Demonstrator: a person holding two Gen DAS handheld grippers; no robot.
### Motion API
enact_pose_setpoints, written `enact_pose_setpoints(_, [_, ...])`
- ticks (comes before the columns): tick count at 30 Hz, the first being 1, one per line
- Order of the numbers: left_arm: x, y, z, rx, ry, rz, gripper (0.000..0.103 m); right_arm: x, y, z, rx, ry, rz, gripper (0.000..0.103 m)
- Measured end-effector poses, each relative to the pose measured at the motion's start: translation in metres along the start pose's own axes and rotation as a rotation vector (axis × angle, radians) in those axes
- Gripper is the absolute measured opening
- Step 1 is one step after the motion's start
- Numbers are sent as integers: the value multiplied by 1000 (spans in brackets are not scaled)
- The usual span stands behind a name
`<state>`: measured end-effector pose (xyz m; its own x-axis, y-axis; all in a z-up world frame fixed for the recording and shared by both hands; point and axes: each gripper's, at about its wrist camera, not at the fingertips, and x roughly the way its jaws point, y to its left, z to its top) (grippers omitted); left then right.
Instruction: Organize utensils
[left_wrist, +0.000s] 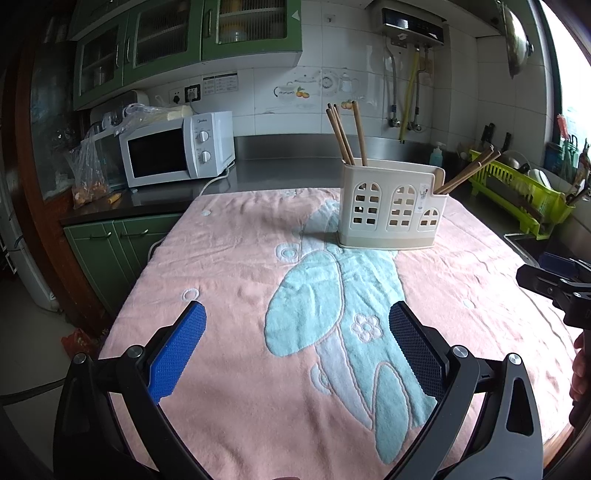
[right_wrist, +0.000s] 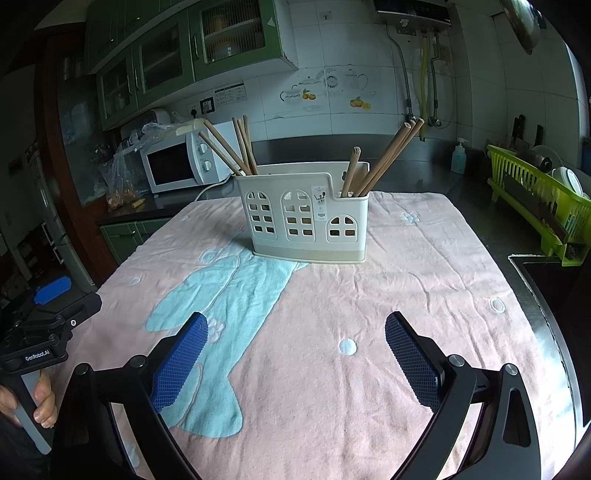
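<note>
A cream utensil holder (left_wrist: 391, 210) (right_wrist: 306, 218) with arched cut-outs stands upright on the pink towel (left_wrist: 229, 288) (right_wrist: 369, 302). Wooden chopsticks (left_wrist: 343, 134) (right_wrist: 240, 147) lean out of its left compartment, and more chopsticks (left_wrist: 469, 171) (right_wrist: 388, 155) out of its right one. My left gripper (left_wrist: 297, 314) hovers open over the near part of the towel, nothing between its blue pads. My right gripper (right_wrist: 297, 323) is open too, likewise holding nothing, well short of the holder. No loose utensil lies on the towel.
A white microwave (left_wrist: 177, 149) (right_wrist: 181, 164) sits on the dark counter at the back left. A green dish rack (left_wrist: 521, 192) (right_wrist: 539, 199) stands right, beside a sink edge (right_wrist: 532, 280). A person's hand (right_wrist: 40, 402) holds the other gripper's handle at the left edge.
</note>
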<state>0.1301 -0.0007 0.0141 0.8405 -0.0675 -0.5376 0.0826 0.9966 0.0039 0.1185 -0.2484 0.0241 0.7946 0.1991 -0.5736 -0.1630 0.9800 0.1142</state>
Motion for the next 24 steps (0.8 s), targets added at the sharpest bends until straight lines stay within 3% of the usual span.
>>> enact_pose_setpoints(24, [1,1,-3,4,2,7,98,1,1,-2,6,-1,5,94])
